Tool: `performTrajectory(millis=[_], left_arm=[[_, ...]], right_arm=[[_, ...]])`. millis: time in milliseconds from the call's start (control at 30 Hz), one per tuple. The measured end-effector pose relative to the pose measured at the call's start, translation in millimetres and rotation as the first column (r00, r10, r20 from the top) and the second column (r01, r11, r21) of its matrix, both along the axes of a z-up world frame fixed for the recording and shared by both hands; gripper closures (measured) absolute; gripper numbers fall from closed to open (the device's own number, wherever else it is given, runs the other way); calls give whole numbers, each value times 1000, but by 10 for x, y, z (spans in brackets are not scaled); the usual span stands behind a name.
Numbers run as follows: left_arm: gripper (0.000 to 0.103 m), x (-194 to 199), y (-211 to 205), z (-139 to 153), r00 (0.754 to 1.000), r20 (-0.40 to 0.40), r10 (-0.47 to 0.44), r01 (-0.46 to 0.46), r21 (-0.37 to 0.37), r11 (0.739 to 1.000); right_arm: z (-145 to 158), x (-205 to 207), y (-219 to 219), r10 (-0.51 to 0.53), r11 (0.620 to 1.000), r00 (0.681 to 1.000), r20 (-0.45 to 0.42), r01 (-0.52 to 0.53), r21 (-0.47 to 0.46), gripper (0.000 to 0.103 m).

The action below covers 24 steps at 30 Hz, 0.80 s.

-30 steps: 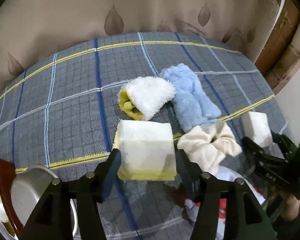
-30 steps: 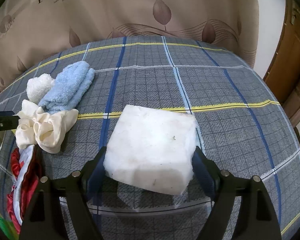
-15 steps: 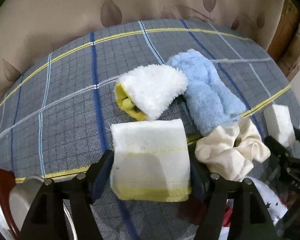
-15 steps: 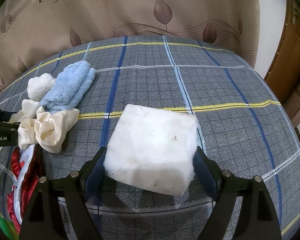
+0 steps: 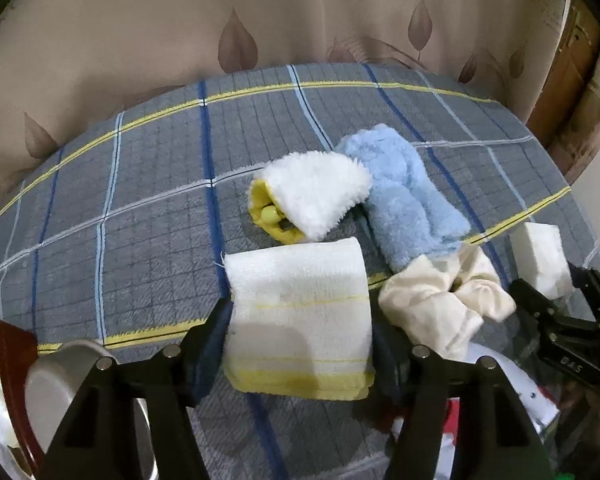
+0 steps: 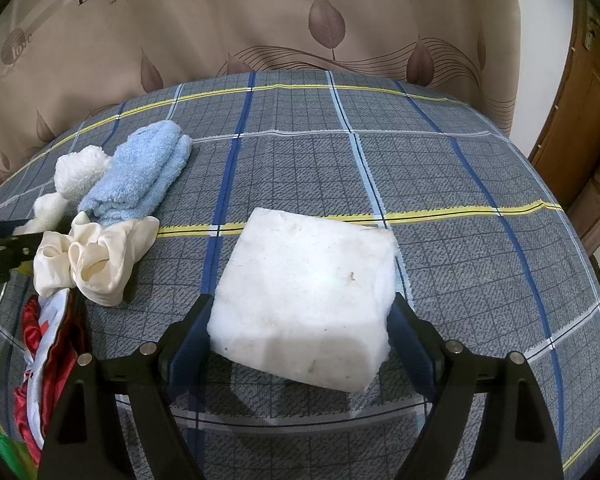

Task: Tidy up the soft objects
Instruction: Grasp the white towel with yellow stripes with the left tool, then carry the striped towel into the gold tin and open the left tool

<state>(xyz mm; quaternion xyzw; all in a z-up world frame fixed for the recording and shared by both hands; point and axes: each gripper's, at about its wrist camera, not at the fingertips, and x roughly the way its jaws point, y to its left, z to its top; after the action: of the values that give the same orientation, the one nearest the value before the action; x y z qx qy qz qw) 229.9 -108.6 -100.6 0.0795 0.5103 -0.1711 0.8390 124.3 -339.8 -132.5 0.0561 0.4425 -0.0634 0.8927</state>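
Left gripper (image 5: pixel 300 344) straddled the folded white cloth with yellow stripes (image 5: pixel 300 312) near the bed's front edge; jaws closing, pads at its sides, firm contact not clear. Right gripper (image 6: pixel 300 340) stood wide around the white foam block (image 6: pixel 306 296), pads touching both flanks; it looked held. Judged: both items light and compressible; cloth limp, best taken across the folded stack; block springy, take at mid-sides. Beyond, on the plaid bedspread (image 6: pixel 440 168): cream scrunchie (image 5: pixel 440 300), blue fluffy towel (image 5: pixel 408 204), white fluffy mitt (image 5: pixel 320 192) with a yellow thing partly hidden beneath. Red fabric (image 6: pixel 40 340) and a metal object (image 5: pixel 56 376) cut off at frame edges, unidentified.
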Motion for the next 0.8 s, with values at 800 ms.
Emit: performTrajectory(millis=[800], left_arm=[[38,-562,883,676,993,36,116,-115,-22,993]], right_arm=[[-10,3,27,-2,1000,1000,-2,2,-7,19]])
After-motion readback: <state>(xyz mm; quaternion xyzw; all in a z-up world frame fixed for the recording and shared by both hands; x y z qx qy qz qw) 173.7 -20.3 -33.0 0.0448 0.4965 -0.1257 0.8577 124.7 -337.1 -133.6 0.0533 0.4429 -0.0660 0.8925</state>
